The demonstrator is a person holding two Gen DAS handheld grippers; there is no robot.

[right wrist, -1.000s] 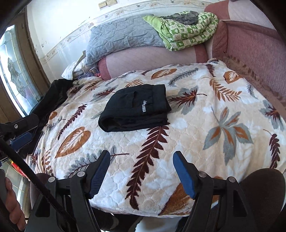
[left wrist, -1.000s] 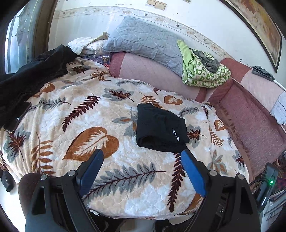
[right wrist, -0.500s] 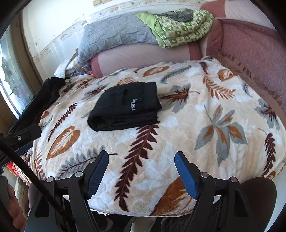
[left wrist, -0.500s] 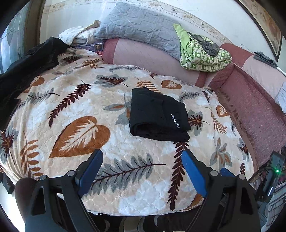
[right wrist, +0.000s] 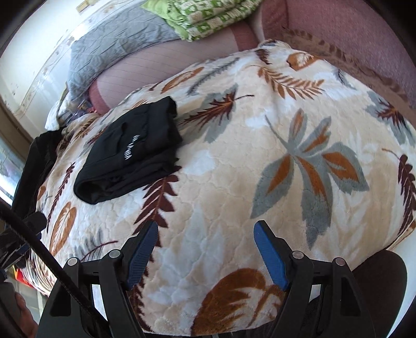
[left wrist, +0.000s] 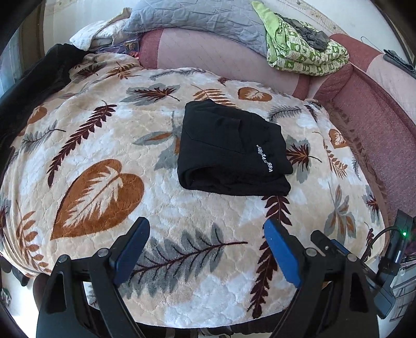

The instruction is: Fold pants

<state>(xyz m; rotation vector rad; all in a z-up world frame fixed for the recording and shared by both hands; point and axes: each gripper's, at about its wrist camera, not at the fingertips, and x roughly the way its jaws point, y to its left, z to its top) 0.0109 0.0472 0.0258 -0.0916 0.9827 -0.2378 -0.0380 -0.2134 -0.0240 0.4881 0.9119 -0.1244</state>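
Observation:
The black pants [left wrist: 231,148] lie folded into a compact rectangle with white lettering, on a leaf-patterned blanket [left wrist: 104,156]. They also show in the right wrist view [right wrist: 130,153], at the left. My left gripper [left wrist: 206,243] is open and empty, above the blanket's near edge, short of the pants. My right gripper [right wrist: 205,241] is open and empty, over the blanket to the right of the pants and well apart from them.
A pink sofa back [left wrist: 208,54] runs behind the blanket, with a grey quilt [left wrist: 197,15] and a green patterned blanket [left wrist: 304,52] on it. A black garment [left wrist: 31,75] lies at the left edge. A cable [right wrist: 33,236] crosses the right wrist view's lower left.
Both grippers have moved forward and lower over the blanket. The right one has also tilted, so the pants sit further left in its view. The pants have not moved.

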